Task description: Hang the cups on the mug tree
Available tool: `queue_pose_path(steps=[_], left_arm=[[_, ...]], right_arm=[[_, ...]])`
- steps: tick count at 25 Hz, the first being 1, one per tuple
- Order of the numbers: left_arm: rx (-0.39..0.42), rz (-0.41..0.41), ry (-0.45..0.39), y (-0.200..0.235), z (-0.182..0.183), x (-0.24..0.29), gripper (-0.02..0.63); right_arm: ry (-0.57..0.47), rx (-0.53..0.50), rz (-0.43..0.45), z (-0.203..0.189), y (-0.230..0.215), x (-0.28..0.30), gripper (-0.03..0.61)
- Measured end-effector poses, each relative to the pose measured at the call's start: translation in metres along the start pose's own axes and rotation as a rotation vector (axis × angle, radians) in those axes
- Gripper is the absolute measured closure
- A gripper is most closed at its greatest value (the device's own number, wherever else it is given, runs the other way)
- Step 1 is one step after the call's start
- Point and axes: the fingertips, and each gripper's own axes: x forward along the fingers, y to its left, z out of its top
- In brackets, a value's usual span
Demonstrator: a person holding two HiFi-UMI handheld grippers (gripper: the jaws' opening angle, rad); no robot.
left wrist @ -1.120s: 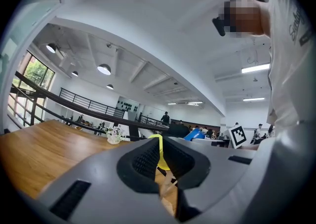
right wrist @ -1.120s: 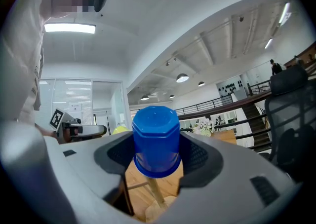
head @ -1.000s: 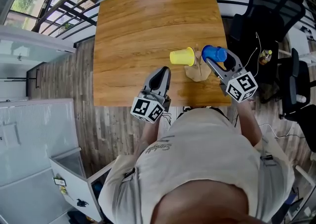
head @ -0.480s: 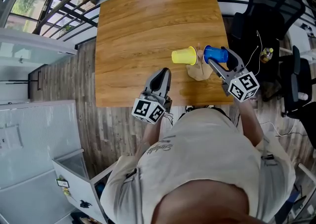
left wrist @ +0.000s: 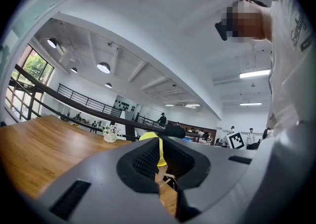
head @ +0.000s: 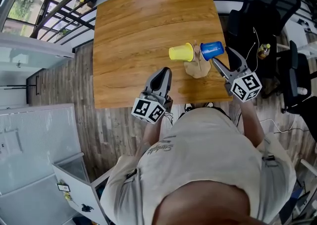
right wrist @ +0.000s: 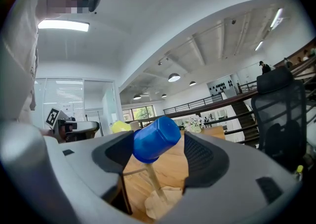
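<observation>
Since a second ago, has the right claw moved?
Yes: right claw drew back from the mug tree toward the table edge, jaws having just opened around the blue cup.

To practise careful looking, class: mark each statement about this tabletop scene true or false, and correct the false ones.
1. The blue cup hangs on the mug tree. True.
2. The left gripper holds the yellow cup. False: that gripper is shut and empty; the yellow cup hangs on the mug tree.
3. The right gripper is open. True: its jaws have just been opening, with the blue cup between them but not pressed.
4. The mug tree carries three cups. False: only two, one blue and one yellow.
</observation>
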Motion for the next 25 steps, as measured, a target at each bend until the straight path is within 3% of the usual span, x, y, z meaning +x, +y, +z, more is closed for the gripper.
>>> queue_pose_path(steps=[8, 11, 17, 25], left_arm=[[-0.013, -0.026, -0.003, -0.011, -0.004, -0.005, 0.583], [-0.013, -0.048, -0.010, -0.016, 0.000, -0.001, 0.583], [0.014, -0.108, -0.008, -0.031, 0.007, 0.003, 0.584], [0.040, -0.151, -0.014, -0.040, 0.022, 0.010, 0.583]], right_arm=[[0.019, -0.025, -0.021, -0.005, 0.014, -0.021, 0.294], [0.022, -0.074, -0.015, -0.002, 0.025, -0.029, 0.378], [0.013, -0.137, 0.001, 0.005, 0.045, -0.039, 0.470], [-0.063, -0.254, 0.023, 0.051, 0.070, -0.036, 0.584]])
